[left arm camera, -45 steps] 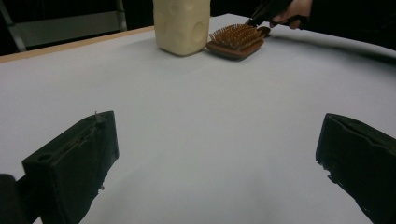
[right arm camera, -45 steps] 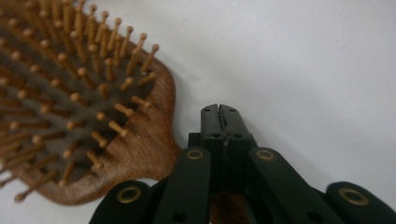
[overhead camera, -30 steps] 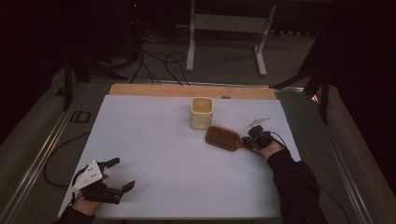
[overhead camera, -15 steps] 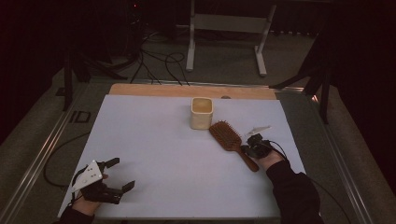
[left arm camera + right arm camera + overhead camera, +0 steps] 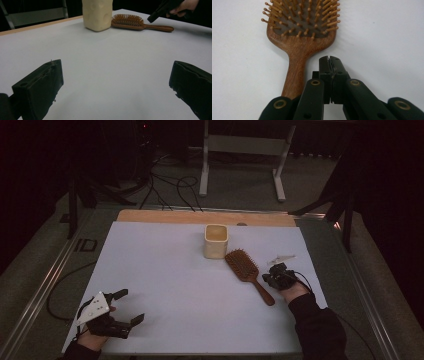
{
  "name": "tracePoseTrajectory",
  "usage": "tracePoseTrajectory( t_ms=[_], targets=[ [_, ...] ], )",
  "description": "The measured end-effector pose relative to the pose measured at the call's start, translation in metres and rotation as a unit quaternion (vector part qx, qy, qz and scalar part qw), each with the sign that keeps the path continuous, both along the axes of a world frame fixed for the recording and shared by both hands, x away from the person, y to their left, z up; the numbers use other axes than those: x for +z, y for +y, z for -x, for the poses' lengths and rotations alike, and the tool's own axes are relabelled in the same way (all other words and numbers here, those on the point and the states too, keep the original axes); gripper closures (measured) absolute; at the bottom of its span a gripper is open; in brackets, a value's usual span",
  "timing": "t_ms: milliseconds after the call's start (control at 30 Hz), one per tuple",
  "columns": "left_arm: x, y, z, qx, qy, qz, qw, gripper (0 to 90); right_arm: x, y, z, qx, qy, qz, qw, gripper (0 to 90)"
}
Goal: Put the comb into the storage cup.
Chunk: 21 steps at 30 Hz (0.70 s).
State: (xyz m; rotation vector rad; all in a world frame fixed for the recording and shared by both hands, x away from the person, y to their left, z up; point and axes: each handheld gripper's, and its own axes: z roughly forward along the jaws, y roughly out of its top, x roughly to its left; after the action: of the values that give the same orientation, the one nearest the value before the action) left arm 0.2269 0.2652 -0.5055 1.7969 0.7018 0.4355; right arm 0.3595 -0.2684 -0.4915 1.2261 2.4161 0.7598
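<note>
Right gripper view cuts off the brown wooden paddle hairbrush at the top, and its handle end is hidden under the right gripper. High view is dim; a small pale object beyond the right hand can't be identified. Cream square plastic cup stands upright near the far edge of the white table; contents can't be told. Brush lies bristles up, head just beside the cup. Right gripper jaws are pressed together, empty, just beside the handle, not around it. Left gripper rests near the front-left corner, jaws spread wide, well apart from the brush.
</note>
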Motion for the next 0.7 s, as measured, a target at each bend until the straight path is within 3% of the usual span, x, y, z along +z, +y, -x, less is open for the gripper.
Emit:
tracePoseTrajectory(
  t_ms=[67, 200, 267, 300, 433, 467, 700],
  targets=[
    [0.0, 0.0, 0.0, -0.001, 0.0, -0.001, 1.0, 0.0, 0.002, 0.0, 0.001, 0.001, 0.001, 0.001, 1.0, 87.0],
    [0.0, 0.0, 0.0, -0.001, -0.001, -0.001, 1.0, 0.0, 0.01, 0.003, 0.007, 0.002, 0.017, 0.007, 0.9998, 74.2],
    [0.0, 0.0, 0.0, -0.001, -0.001, -0.001, 1.0, 0.0, 0.01, 0.003, 0.007, 0.002, 0.017, 0.007, 0.9998, 74.2],
    [0.0, 0.0, 0.0, -0.001, -0.001, -0.001, 1.0, 0.0, 0.015, 0.006, 0.009, 0.007, 0.029, 0.004, 0.9996, 62.0],
    [0.0, -0.001, 0.0, -0.001, 0.0, -0.001, 1.0, 0.0, 0.019, 0.011, 0.01, 0.014, 0.04, 0.0, 0.9991, 48.0],
    [0.0, -0.001, 0.0, -0.001, 0.0, -0.001, 1.0, 0.0, 0.019, 0.011, 0.01, 0.014, 0.04, 0.0, 0.9991, 48.0],
    [0.0, -0.001, 0.001, -0.002, 0.0, -0.002, 1.0, 0.0, 0.027, 0.02, 0.009, 0.022, 0.057, 0.01, 0.9981, 19.9]
  ],
)
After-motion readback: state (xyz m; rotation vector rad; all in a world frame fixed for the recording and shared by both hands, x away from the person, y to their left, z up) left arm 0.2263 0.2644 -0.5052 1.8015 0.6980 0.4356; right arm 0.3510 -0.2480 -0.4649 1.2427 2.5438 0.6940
